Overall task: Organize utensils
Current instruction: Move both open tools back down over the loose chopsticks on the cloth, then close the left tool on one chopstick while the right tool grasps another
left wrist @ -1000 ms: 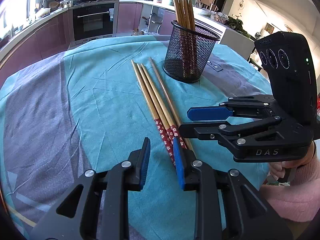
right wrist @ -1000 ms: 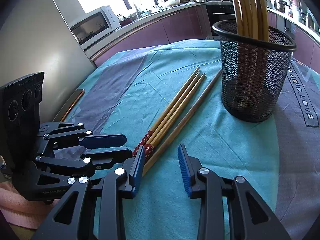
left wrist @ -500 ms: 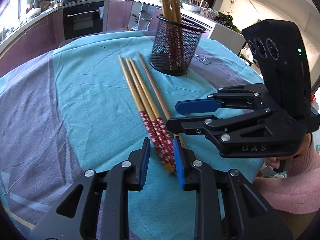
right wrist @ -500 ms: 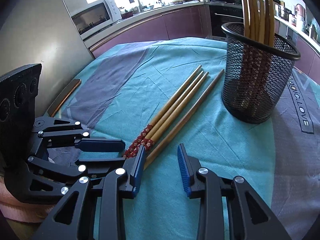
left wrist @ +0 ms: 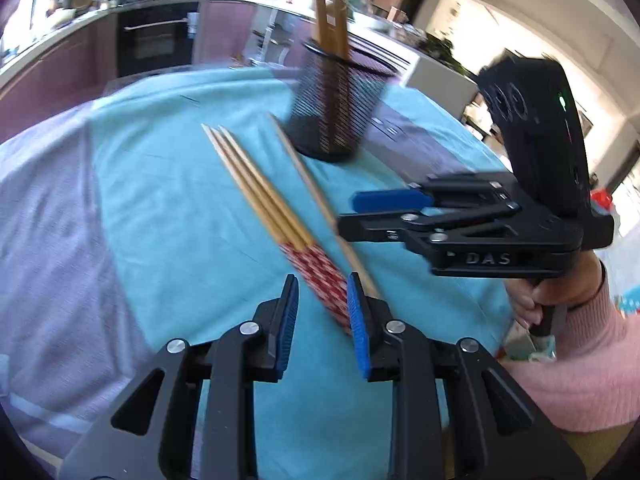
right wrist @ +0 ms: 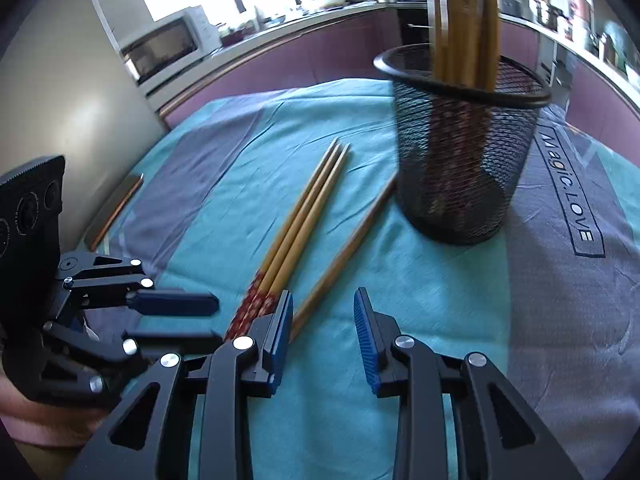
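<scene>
Three bamboo chopsticks (left wrist: 256,188) (right wrist: 304,216) with red patterned ends lie side by side on the teal cloth. A plain fourth chopstick (left wrist: 308,184) (right wrist: 348,248) lies to their right. A black mesh cup (left wrist: 332,120) (right wrist: 460,160) behind them holds several upright chopsticks. My left gripper (left wrist: 321,292) (right wrist: 218,320) is open, and the red ends run between its fingers close to the right pad. My right gripper (right wrist: 323,308) (left wrist: 352,216) is open and holds nothing. The plain chopstick's near end passes under its left finger.
The cloth's grey band carries "Magic LOVE" lettering (right wrist: 568,200) right of the cup. A pink sleeve (left wrist: 580,360) holds the right gripper at the table's near edge. A microwave (right wrist: 164,48), an oven (left wrist: 160,40) and purple cabinets ring the table.
Both views have shifted. The red ends now sit between the left fingers instead of ahead of them. The cup looms larger in the right wrist view. Both jaw gaps look unchanged.
</scene>
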